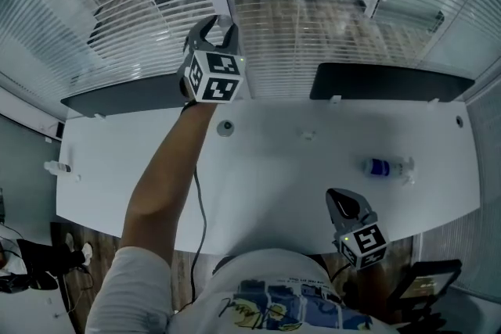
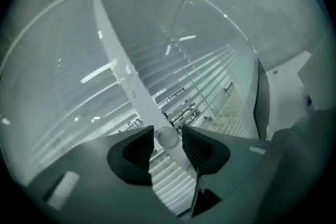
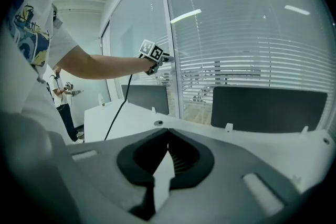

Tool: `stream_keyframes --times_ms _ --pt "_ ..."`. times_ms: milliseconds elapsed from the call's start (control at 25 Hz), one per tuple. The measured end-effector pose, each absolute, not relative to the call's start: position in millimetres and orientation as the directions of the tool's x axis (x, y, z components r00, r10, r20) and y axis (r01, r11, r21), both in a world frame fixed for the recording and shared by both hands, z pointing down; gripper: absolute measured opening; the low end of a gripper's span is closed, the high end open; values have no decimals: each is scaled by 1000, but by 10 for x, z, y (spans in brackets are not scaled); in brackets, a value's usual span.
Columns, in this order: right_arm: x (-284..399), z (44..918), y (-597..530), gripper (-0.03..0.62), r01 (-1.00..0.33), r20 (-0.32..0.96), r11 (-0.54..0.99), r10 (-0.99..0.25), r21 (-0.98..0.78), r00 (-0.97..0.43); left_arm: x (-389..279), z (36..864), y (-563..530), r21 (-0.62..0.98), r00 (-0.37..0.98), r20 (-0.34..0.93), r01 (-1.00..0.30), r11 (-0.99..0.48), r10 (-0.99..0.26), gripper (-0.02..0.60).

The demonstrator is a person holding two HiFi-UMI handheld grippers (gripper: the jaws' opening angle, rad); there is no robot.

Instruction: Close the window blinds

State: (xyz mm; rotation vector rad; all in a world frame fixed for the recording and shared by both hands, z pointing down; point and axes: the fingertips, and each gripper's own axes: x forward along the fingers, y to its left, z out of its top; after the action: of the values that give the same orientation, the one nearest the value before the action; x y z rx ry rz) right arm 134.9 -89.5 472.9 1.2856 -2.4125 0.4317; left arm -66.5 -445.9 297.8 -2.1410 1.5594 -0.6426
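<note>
Your left claw [image 2: 168,130] is open, wand [image 2: 168,138] loose between its pads; right claw [image 3: 168,130] is shut, near side of desk [image 1: 274,168].

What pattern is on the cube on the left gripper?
Black-and-white square markers on the cube, clearest in the head view.

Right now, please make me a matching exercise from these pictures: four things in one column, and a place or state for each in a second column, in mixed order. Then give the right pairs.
Things
1. left gripper
2. right gripper
3. bottle
4. wand

Places or states
A. lies on the desk, toward the right
B. jaws together, nothing between them
C. stands between two jaws, not pressed
D. jaws apart, raised to the blinds

Right pairs: 1-D, 2-B, 3-A, 4-C.
</note>
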Motion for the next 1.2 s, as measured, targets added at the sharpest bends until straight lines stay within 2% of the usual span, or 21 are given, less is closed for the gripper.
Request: stream_keyframes --times_ms 280,480,640,840,1200 --pt "1363 4735 -876 3 -839 459 536 -726 -90 -513 -569 3122 -4470 -889 251 159 -385 -249 -955 170" --pt "1378 4765 -860 3 -841 462 533 -725 -93 -510 -534 3171 -4557 -963 232 180 -156 -219 -956 158" --pt "1400 4766 -854 3 -845 463 526 -729 -91 -504 -532 3247 -4585 -974 223 204 -49 -220 -953 133" --pt "1415 4768 -877 3 -848 463 522 -732 -90 -499 -524 3206 -4612 -973 214 183 -98 -208 -959 120" --pt "1374 4769 -854 3 -845 469 527 -726 -91 -503 -583 3130 -4586 -891 195 174 -386 -238 -965 121"
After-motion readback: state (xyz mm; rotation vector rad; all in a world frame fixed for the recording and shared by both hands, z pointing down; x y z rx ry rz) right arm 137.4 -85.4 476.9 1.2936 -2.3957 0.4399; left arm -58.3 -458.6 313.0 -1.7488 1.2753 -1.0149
